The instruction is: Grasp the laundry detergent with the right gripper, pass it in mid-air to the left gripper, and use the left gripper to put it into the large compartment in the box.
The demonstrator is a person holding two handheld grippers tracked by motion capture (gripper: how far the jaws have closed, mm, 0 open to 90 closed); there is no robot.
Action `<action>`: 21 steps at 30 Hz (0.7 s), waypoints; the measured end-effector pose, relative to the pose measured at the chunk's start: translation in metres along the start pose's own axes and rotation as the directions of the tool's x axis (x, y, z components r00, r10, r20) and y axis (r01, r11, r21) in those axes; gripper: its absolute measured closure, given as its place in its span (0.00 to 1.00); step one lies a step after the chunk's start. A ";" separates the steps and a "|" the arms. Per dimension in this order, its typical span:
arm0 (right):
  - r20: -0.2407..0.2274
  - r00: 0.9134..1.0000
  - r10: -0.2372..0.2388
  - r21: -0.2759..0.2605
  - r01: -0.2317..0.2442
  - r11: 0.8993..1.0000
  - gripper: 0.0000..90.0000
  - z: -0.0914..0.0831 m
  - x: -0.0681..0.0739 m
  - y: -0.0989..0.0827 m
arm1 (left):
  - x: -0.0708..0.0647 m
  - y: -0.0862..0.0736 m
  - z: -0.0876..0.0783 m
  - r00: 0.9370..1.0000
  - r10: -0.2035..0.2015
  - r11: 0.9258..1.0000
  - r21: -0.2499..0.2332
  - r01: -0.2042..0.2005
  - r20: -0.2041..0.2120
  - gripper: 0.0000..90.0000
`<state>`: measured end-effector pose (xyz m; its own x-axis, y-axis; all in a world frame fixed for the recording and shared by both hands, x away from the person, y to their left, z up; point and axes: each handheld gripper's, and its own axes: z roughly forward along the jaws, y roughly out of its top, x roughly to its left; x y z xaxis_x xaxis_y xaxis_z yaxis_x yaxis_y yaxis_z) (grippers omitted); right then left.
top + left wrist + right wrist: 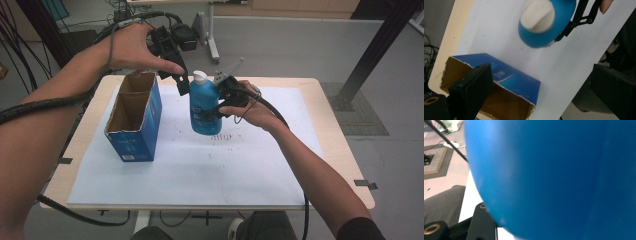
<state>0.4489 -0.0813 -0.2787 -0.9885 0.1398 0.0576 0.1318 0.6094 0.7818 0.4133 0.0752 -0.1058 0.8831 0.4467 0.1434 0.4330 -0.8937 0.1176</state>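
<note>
High view: a blue pump bottle [204,107] is held upright just above the white mat [200,165], near the table's centre, clamped at its body by the right gripper [220,102] from the 3 o'clock side. The left gripper [182,82] hovers at 11 o'clock of the bottle, beside the white pump head [200,76]; in the left gripper view its jaws stand apart with nothing between them.

The bottle is judged moderately heavy if filled, with smooth, slippery plastic walls that could give a little under pressure; the wide body is the surest place for a grip, the pump neck the weakest.

An open-topped blue carton [134,117] stands at 9 o'clock, its torn cardboard rim likely to catch the bottle's base. Bare mat lies open toward 6 o'clock, and the table edge [350,165] is well apart at 3 o'clock.
</note>
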 end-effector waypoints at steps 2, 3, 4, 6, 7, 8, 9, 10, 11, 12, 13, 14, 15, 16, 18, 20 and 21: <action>-0.010 1.000 -0.010 -0.002 0.010 1.000 0.48 0.002 0.001 0.001 | 0.000 0.000 0.000 1.000 0.005 1.000 0.001 -0.005 0.004 0.06; -0.035 0.999 -0.030 -0.010 0.030 0.999 0.48 0.006 0.003 0.002 | -0.001 0.001 0.001 1.000 0.013 1.000 0.003 -0.013 0.013 0.06; -0.035 0.999 -0.030 -0.010 0.030 0.999 0.48 0.006 0.003 0.002 | -0.001 0.001 0.001 1.000 0.013 1.000 0.003 -0.013 0.013 0.06; -0.067 0.996 -0.056 -0.023 0.055 0.998 0.48 0.011 0.006 0.005 | -0.002 0.001 0.004 1.000 0.023 1.000 0.018 -0.023 0.021 0.06; -0.067 0.996 -0.056 -0.023 0.055 0.998 0.48 0.011 0.006 0.005 | -0.002 0.001 0.004 1.000 0.023 1.000 0.018 -0.023 0.021 0.06; -0.076 0.995 -0.068 -0.026 0.066 0.997 0.48 0.012 0.007 0.007 | -0.002 0.001 0.004 0.999 0.026 0.999 0.022 -0.027 0.023 0.06; -0.085 0.993 -0.082 -0.033 0.080 0.996 0.48 0.014 0.009 0.009 | -0.002 0.001 0.005 0.999 0.033 0.999 0.028 -0.034 0.028 0.06; -0.089 0.992 -0.089 -0.037 0.086 0.996 0.48 0.015 0.011 0.009 | -0.003 0.001 0.005 0.999 0.033 0.999 0.020 -0.034 0.033 0.06; -0.095 0.991 -0.096 -0.040 0.092 0.995 0.48 0.015 0.012 0.010 | -0.004 0.002 0.006 0.998 0.041 0.999 0.018 -0.042 0.042 0.06; -0.099 0.990 -0.102 -0.042 0.098 0.994 0.48 0.015 0.014 0.011 | -0.004 0.002 0.006 0.998 0.041 0.999 0.018 -0.042 0.042 0.06; -0.099 0.990 -0.102 -0.042 0.098 0.994 0.48 0.015 0.014 0.011 | -0.004 0.002 0.006 0.998 0.043 0.999 0.017 -0.044 0.043 0.06; -0.107 0.988 -0.113 -0.046 0.109 0.993 0.48 0.015 0.016 0.013 | -0.005 0.003 0.006 0.998 0.052 0.998 0.027 -0.053 0.048 0.06; -0.107 0.988 -0.113 -0.046 0.109 0.993 0.48 0.015 0.016 0.013 | -0.006 0.003 0.007 0.997 0.057 0.998 0.025 -0.059 0.049 0.06; -0.109 0.986 -0.124 -0.053 0.119 0.991 0.48 0.014 0.018 0.015 | -0.007 0.004 0.007 0.997 0.061 0.998 0.026 -0.062 0.049 0.06; -0.108 0.985 -0.137 -0.063 0.131 0.989 0.48 0.013 0.020 0.017 | -0.009 0.004 0.008 0.996 0.067 0.997 0.028 -0.068 0.051 0.06; -0.109 0.984 -0.141 -0.063 0.135 0.989 0.48 0.012 0.021 0.018 | -0.010 0.005 0.009 0.996 0.070 0.997 0.026 -0.071 0.055 0.06; -0.109 0.982 -0.151 -0.066 0.144 0.987 0.48 0.010 0.023 0.020 | -0.011 0.005 0.009 0.996 0.071 0.997 0.026 -0.073 0.057 0.06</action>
<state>0.4298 -0.0579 -0.2681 -0.9992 -0.0400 0.0065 -0.0175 0.5704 0.8212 0.4078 0.0655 -0.1154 0.9207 0.3787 0.0948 0.3720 -0.9247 0.0809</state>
